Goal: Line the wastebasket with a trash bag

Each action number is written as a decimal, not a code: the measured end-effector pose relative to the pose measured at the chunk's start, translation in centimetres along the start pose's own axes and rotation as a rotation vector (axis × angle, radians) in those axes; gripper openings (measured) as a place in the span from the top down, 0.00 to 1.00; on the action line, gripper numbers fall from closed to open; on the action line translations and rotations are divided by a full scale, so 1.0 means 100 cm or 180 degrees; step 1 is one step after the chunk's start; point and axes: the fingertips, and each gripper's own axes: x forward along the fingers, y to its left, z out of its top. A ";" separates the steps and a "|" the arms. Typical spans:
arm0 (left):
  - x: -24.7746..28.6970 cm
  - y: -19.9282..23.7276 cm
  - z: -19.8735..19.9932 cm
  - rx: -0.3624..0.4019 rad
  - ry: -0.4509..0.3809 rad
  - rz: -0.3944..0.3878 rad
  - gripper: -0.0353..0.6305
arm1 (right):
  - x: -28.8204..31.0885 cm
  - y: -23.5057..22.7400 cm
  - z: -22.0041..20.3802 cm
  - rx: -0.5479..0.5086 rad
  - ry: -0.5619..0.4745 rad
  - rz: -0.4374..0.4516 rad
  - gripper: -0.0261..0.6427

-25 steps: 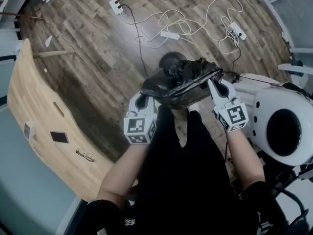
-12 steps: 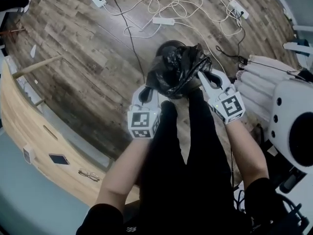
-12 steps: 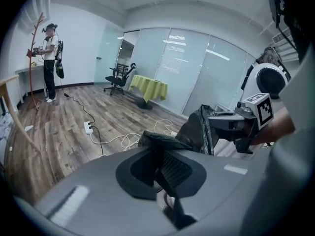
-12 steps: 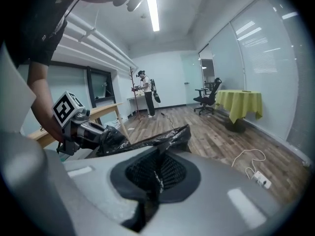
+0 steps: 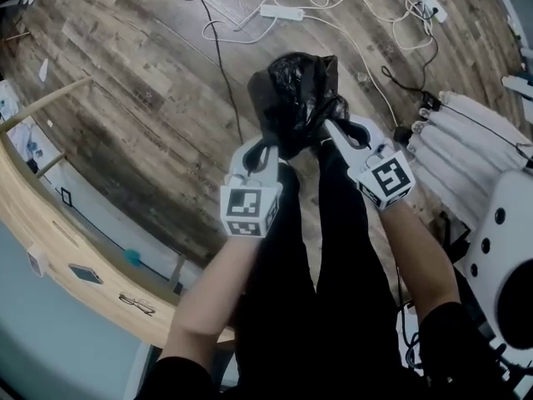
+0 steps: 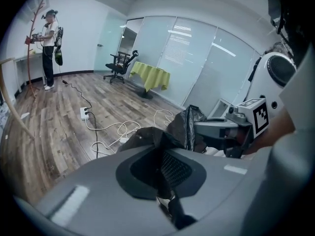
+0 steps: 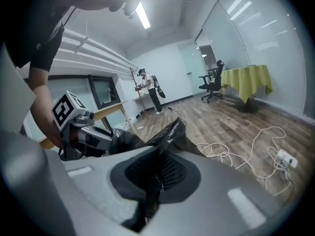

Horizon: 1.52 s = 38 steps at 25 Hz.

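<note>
Trash bag (image 5: 296, 98): we find it black, crumpled and bunched, pinched at its rim by both tools. The left gripper (image 5: 265, 152) is clenched on a fold of the film, and its own view shows plastic trapped between closed jaws. The right gripper (image 5: 335, 132) is likewise clamped on the opposite edge, with film caught between its pads. The two tools stand near each other with the bag's mouth gathered between them and barely open. The bulk of the bag hangs just beyond the tips, over the plank floor (image 5: 150, 115).

We cannot make out the wastebasket. If it is present, it lies under the bag and is hidden by it.

In our judgement the step in hand is presenting the bag to the basket. We recommend the following:
- Draw the grippers apart until the mouth spreads wider than the basket's rim.
- Hold both grips firm and feed the closed end in first.
- Pull evenly, since the thin film may slip or tear under a lopsided tug.

Beyond the bag lies a power strip (image 5: 281, 12) among white cables. A wooden table (image 5: 75, 257) stands well out from the left gripper, and a white ribbed unit (image 5: 479, 140) stands out from the right.
</note>
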 end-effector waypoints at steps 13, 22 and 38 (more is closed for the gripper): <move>0.024 0.005 -0.027 -0.0346 0.0254 -0.0008 0.94 | -0.002 0.001 -0.026 0.0339 0.0155 0.0157 0.96; 0.054 0.014 -0.050 -0.0414 0.0309 0.0086 0.94 | 0.025 -0.029 -0.057 0.0417 0.0304 0.0350 0.96; 0.068 0.071 -0.112 -0.0130 0.0013 0.0275 0.94 | 0.068 -0.046 -0.116 -0.0170 0.0295 0.0489 0.96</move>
